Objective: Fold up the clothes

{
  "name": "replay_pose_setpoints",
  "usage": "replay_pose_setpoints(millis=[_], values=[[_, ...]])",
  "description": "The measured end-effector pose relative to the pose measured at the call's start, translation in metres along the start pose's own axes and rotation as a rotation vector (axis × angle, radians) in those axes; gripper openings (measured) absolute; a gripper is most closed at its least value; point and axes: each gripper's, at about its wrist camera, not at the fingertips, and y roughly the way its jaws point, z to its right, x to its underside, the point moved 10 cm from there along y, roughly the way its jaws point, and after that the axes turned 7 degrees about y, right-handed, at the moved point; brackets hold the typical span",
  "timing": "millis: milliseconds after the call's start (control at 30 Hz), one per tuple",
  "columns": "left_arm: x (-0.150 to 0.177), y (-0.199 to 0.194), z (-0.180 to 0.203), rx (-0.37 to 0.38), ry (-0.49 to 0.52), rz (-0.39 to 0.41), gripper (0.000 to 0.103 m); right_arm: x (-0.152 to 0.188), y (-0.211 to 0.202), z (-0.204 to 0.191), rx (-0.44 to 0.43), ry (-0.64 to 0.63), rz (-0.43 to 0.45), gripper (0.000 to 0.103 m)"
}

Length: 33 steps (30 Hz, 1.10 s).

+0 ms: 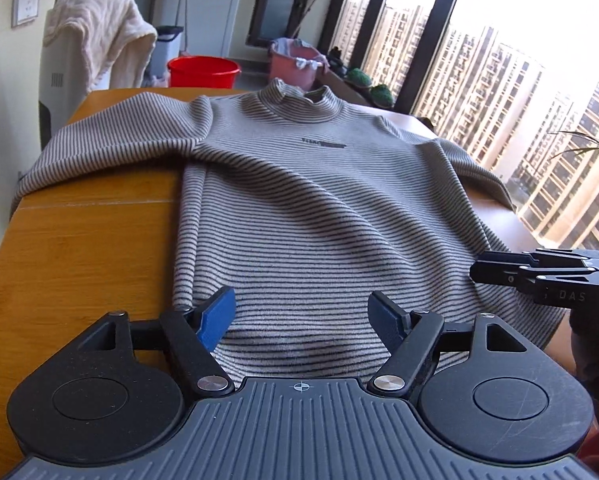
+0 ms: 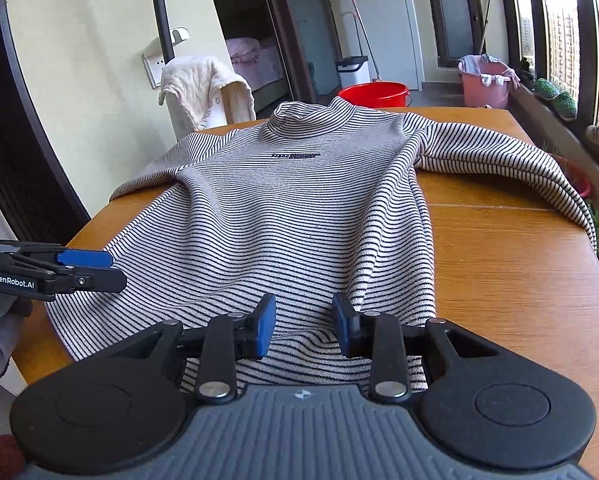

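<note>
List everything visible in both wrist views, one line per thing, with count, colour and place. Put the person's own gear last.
striped sweater: one, grey-white with dark stripes, spread flat on the table, collar at the far end, sleeves out to both sides
table: one, orange-brown wood, under the sweater
towel: one, cream, draped over a white appliance beyond the table
red basin: one, red, on the floor past the table
pink bucket: one, pink, by the windows, cloth inside
bin: one, white with dark lid, against the far wall
wall socket: one, white, on the wall
left gripper: one, black with blue pads, open over the hem
right gripper: one, black with blue pads, open over the hem
</note>
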Motion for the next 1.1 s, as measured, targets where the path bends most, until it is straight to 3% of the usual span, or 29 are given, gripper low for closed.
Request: replay_pose_setpoints(millis=[133, 200, 400, 467, 633, 700, 800, 833, 967, 1100], values=[[0.011, -0.01, 0.011, 0.002, 0.037, -0.018, 0.085, 0.002, -0.001, -0.002, 0.0, -0.004, 0.01, 0.031], [0.01, -0.009, 0.012, 0.008, 0.036, -0.015, 0.086, 0.001, 0.0, -0.003, -0.006, -0.003, 0.013, 0.038], [-0.007, -0.007, -0.006, 0.081, -0.205, 0.018, 0.085, -0.003, 0.009, -0.012, 0.013, -0.035, 0.027, 0.051], [-0.017, -0.007, -0.004, 0.101, -0.248, 0.044, 0.085, -0.009, 0.006, -0.008, 0.013, -0.005, 0.032, 0.05], [-0.049, -0.004, 0.04, 0.176, -0.148, 0.112, 0.09, -0.047, -0.036, 0.05, -0.02, 0.273, 0.133, 0.049], [-0.051, 0.004, 0.053, 0.199, -0.125, 0.097, 0.093, -0.061, -0.063, 0.107, -0.007, 0.496, 0.214, 0.049], [-0.043, 0.021, 0.059, 0.206, -0.138, 0.037, 0.093, -0.057, -0.081, 0.177, -0.04, 0.818, 0.267, 0.049], [-0.039, 0.028, 0.059, 0.205, -0.15, 0.009, 0.093, -0.057, -0.079, 0.18, -0.055, 0.843, 0.265, 0.049], [-0.03, 0.039, 0.061, 0.197, -0.157, -0.03, 0.096, -0.062, -0.051, 0.129, -0.102, 0.689, 0.209, 0.049], [-0.034, 0.03, 0.051, 0.149, -0.16, -0.013, 0.096, -0.066, -0.022, 0.078, -0.147, 0.535, 0.153, 0.049]])
